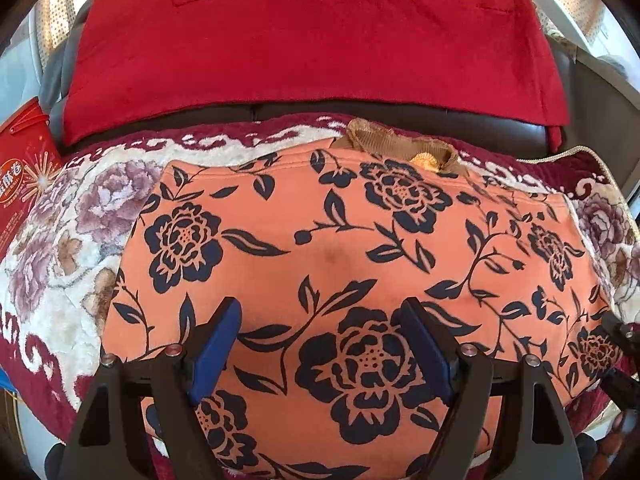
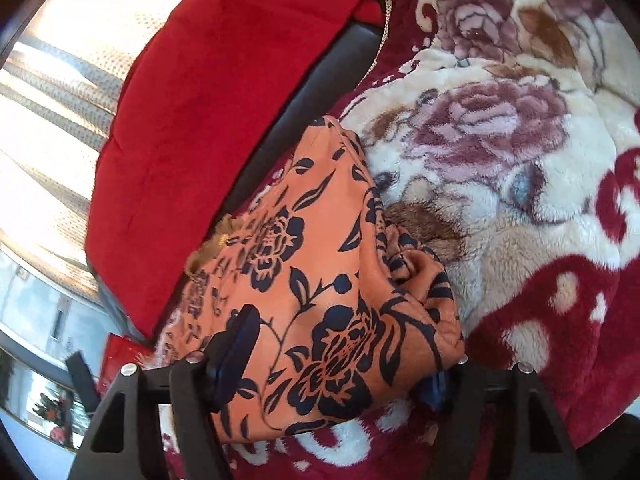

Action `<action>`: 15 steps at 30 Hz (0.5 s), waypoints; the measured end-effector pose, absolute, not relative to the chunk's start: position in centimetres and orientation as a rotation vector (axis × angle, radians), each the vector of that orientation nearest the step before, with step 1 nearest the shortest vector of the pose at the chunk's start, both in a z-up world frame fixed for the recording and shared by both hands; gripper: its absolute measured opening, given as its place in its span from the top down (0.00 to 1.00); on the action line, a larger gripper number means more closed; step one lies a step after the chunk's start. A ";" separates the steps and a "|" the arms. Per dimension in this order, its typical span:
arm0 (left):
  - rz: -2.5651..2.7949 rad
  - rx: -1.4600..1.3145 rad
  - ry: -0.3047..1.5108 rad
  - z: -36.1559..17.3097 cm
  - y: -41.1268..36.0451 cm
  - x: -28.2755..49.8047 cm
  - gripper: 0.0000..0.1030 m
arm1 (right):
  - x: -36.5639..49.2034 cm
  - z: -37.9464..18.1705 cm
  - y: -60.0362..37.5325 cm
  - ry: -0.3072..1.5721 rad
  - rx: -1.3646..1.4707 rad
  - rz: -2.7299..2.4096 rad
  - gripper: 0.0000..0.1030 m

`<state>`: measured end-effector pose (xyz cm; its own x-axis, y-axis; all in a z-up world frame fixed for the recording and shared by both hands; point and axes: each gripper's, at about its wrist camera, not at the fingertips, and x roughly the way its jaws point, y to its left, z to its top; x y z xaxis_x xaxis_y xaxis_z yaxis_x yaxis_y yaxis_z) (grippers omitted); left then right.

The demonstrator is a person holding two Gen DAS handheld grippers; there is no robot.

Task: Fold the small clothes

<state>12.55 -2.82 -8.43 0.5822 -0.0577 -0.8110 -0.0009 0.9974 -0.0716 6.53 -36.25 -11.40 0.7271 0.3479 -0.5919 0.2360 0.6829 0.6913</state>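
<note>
I have the orange floral garment [image 1: 340, 240] lying partly folded on the plush blanket [image 1: 60, 240]. My left hand-held gripper [image 1: 320, 344] hovers apart over it; my right hand-held gripper [image 2: 340, 364] straddles its bunched edge, clamping unclear. More folds remain.

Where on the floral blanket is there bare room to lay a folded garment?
Free: floral blanket right of the orange flowered garment, and a narrower strip between garment and red box. Crowded: behind, against the red cushion.

Before you: dark leather sofa [image 1: 400, 114], red cushion [image 1: 312, 36] against far backrest, plush floral blanket [image 1: 60, 240] over seat; sunlit dotted curtain [image 2: 60, 92] far behind; red box [image 1: 24, 172] left.
</note>
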 end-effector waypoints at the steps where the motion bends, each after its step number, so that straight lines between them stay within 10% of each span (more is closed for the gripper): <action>1: -0.035 -0.070 0.947 -8.6 -2.8 12.7 0.20 | 6.7 -11.6 -36.1 0.794 0.833 0.065 0.29; 15: -0.048 -0.011 0.979 -10.3 -3.6 13.4 0.17 | 7.6 -11.6 -34.5 0.863 0.676 -0.007 0.42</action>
